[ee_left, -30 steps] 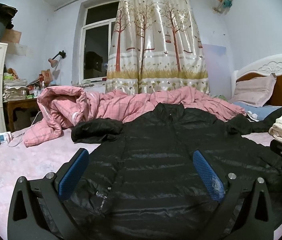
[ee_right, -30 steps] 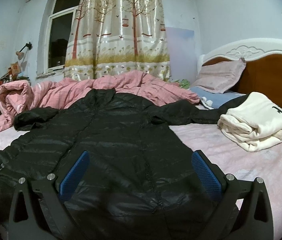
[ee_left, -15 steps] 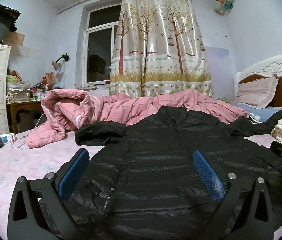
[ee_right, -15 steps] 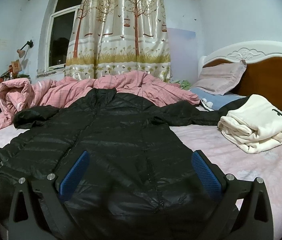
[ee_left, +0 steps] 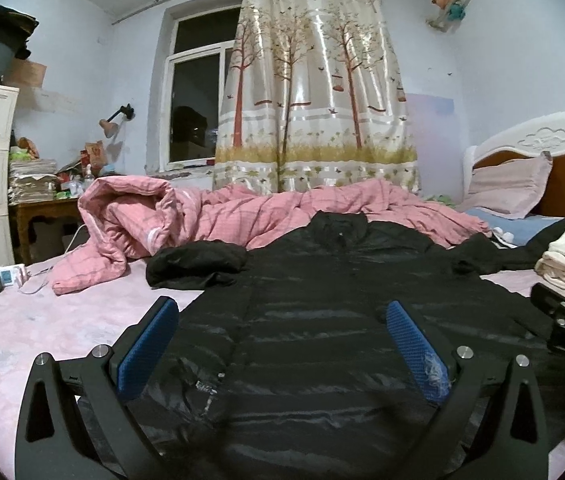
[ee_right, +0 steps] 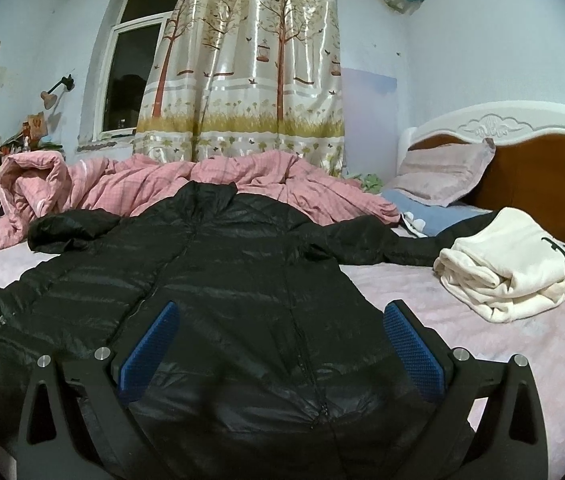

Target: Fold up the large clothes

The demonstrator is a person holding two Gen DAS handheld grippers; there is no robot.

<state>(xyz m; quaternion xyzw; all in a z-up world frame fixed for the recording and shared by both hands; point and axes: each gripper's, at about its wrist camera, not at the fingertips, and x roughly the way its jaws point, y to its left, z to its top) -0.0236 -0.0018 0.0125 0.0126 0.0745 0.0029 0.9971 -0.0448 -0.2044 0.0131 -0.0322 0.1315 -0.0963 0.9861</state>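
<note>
Jacket (ee_left: 322, 320), black and quilted, is seen spread flat, front up, on the bed (ee_left: 42, 320), with its hem nearest both cameras and its collar toward the window (ee_left: 198, 112).

Left gripper (ee_left: 282, 344): fingers are spread wide, blue pads (ee_left: 148, 348) apart, nothing held. It is poised low over the jacket's hem, on the jacket's left half as viewed. Contact with the fabric cannot be told.

Right gripper (ee_right: 280, 348): likewise wide, nothing between the pads (ee_right: 412, 350). It is placed over the hem near the zipper (ee_right: 302, 340), which is seen running up toward the collar. A black part of the right gripper is caught at the right edge of the left view.

Outward from the grippers: one sleeve (ee_left: 196, 262) is bunched and folded in beside the body on the window-lamp side; the other sleeve (ee_right: 382, 240) is stretched out toward the headboard (ee_right: 522, 152). A folded cream garment (ee_right: 510, 268) is laid on the bed near that sleeve's end, beside something dark. A pink checked quilt (ee_left: 210, 216) is heaped behind the collar. Two pillows (ee_right: 442, 176) are stacked against the headboard. A tree-print curtain (ee_left: 314, 88) is hung beside the dark window. A power strip (ee_left: 2, 274) is noted at the bed's far left edge.
</note>
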